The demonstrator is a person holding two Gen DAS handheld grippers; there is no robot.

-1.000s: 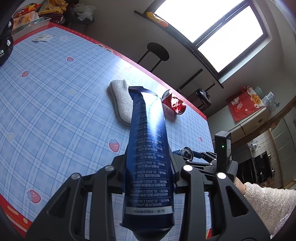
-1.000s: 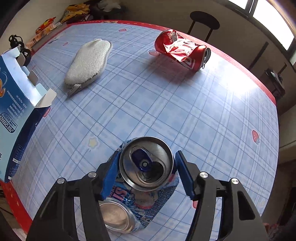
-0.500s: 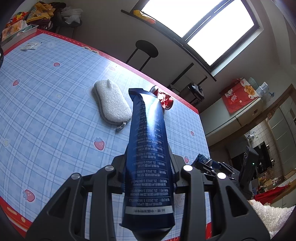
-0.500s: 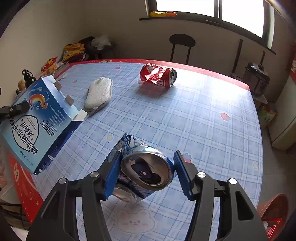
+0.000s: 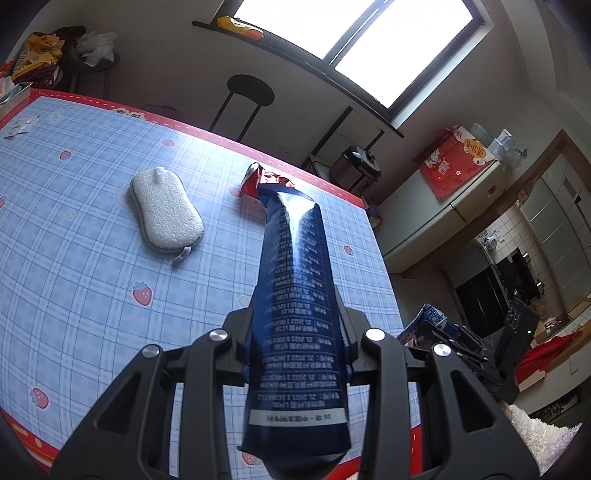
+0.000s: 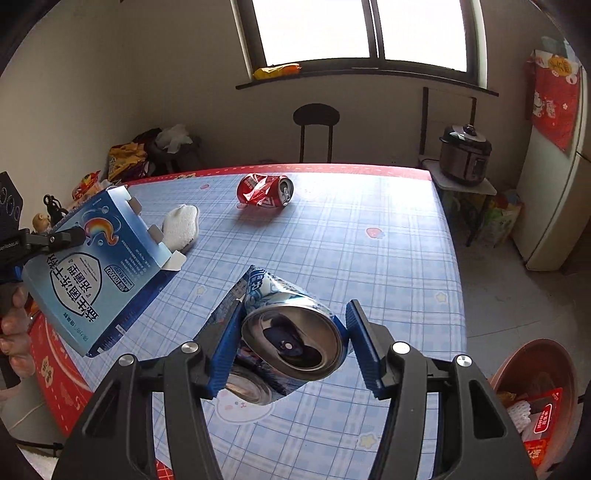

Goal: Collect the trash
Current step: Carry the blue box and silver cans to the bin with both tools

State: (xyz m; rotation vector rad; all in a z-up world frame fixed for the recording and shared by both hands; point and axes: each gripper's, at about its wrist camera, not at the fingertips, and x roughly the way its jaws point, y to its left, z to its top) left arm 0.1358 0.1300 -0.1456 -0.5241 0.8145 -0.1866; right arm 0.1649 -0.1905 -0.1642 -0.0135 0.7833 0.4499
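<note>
Between blue pads, dented blue can [image 6: 291, 339] tilts.

A counter [image 6: 369, 258] carries a crushed can [image 6: 266, 190] near its far edge, with a sponge [image 6: 181, 225] to the can's left. A stool [image 6: 316, 118] stands behind the counter, under a window [image 6: 362, 29]. On the floor to the counter's right, a basin [image 6: 532, 369] holds wrappers.

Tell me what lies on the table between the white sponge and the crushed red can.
Nothing: in both wrist views only bare checked tablecloth separates the white sponge from the crushed red can.
</note>
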